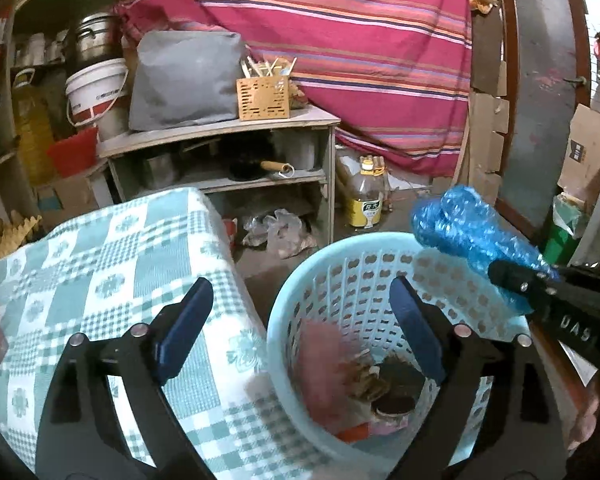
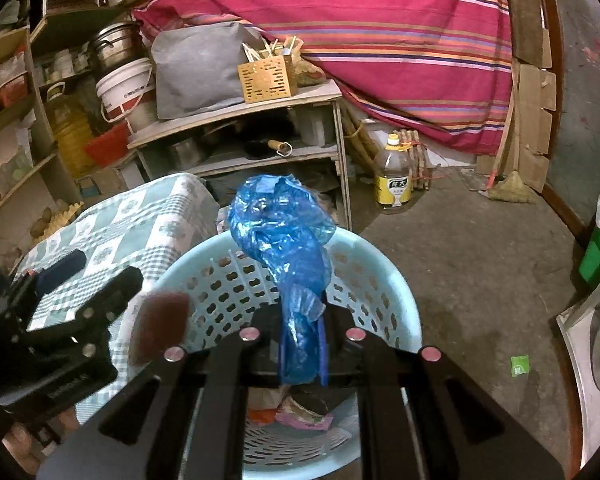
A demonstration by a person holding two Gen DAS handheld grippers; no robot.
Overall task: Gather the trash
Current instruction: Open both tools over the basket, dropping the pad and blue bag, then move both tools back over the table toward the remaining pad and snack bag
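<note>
The left gripper (image 1: 300,328) is near the camera with its 2 blue pads wide apart and nothing between them. One pad is over the green and white checked cloth (image 1: 100,264) at 9 o'clock, and the other is over the light blue round plastic basket with holes (image 1: 340,264) at 3 o'clock. A blurry pink and brown piece of trash (image 1: 328,364) is inside the basket's mouth, and it is too smeared to tell what it is. More scraps lie at the bottom of the basket. The right gripper (image 2: 303,344) is squeezed tight on a crumpled blue plastic bag (image 2: 280,224), which sticks up above the basket's far rim at 12 o'clock. A small green scrap (image 2: 520,365) lies on the grey floor at 3 o'clock. Farther off at 1 o'clock stands a clear bottle with a yellow label (image 2: 394,176). At 11 o'clock is a wooden shelf (image 2: 236,120) with a grey bag (image 2: 200,72) and a tan box of sticks (image 2: 266,78) on top. Behind it all hangs a big red striped cloth (image 2: 360,32).
</note>
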